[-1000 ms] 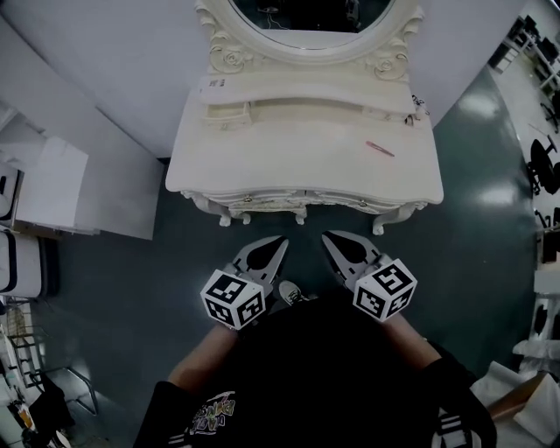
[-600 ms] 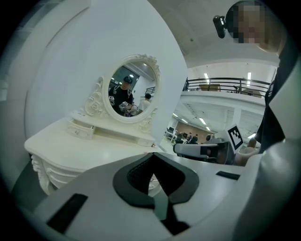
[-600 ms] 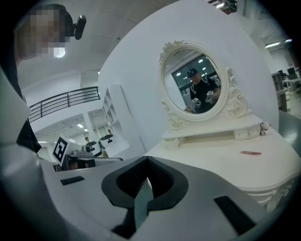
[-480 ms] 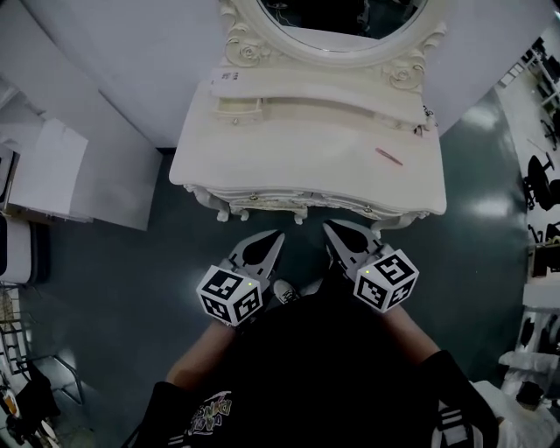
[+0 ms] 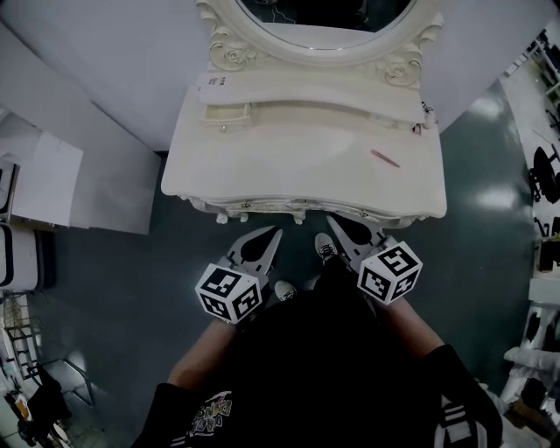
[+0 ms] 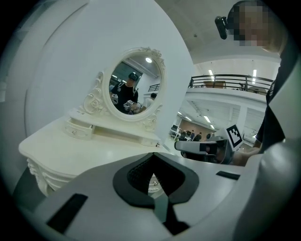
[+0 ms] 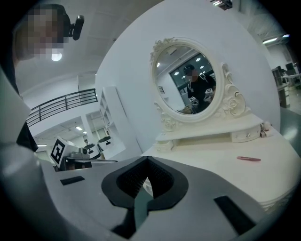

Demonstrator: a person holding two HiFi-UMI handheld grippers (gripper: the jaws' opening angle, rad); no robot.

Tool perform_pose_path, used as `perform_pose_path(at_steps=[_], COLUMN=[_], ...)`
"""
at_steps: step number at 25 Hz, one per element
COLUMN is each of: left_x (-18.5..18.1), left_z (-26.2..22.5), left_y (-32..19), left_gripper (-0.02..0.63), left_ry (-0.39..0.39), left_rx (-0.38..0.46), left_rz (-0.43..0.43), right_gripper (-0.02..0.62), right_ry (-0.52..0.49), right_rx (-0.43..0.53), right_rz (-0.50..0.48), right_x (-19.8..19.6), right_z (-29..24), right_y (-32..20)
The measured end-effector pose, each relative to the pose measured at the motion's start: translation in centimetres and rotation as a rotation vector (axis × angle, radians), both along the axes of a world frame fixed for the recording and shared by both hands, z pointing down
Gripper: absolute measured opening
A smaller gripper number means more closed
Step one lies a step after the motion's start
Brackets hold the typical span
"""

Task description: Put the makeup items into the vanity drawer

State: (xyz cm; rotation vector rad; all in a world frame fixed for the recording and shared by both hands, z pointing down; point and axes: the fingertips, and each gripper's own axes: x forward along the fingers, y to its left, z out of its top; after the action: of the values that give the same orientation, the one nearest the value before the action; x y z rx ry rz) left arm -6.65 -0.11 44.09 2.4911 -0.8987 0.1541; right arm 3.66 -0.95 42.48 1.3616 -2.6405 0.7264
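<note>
A white vanity with an oval mirror stands before me. One thin pink makeup pencil lies on its top at the right, also in the right gripper view. The front drawer knobs line the front edge, and a small upper drawer sits at the back left. My left gripper is shut and empty, just short of the front edge. My right gripper is shut and empty, its tips at the front edge. Each gripper's jaws meet in its own view.
White panels and a cabinet stand left of the vanity on the dark green floor. The person's shoes are just below the vanity's front. Office chairs stand far right.
Both grippers have moved forward towards the vanity's front edge, the right one further. One foot has stepped forward. Both stay shut.
</note>
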Motion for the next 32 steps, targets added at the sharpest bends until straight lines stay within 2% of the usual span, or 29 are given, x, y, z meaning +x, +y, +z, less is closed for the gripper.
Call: perform_pose_path(at_steps=[17,24,32], left_x=[8.6,11.5,14.2], left_z=[2.1,3.8,5.3], left_y=[-6.1,-8.1,-10.2], left_gripper=[0.002,0.002,0.002], left_ry=[-0.004,-0.021,-0.038], left_rx=[-0.046,-0.08,-0.119], left_rz=[0.063,0.081,0.089], right_gripper=[0.026,0.026,0.029], right_ry=[0.082,0.238,0.437], right_rx=[-0.067,-0.1,-0.205], right_rz=[0.139,0.199,0.161], right_x=[12.3,19.2,26.0], right_z=[3.0,6.2,12.6], right_y=[-6.2,-9.1,-12.7])
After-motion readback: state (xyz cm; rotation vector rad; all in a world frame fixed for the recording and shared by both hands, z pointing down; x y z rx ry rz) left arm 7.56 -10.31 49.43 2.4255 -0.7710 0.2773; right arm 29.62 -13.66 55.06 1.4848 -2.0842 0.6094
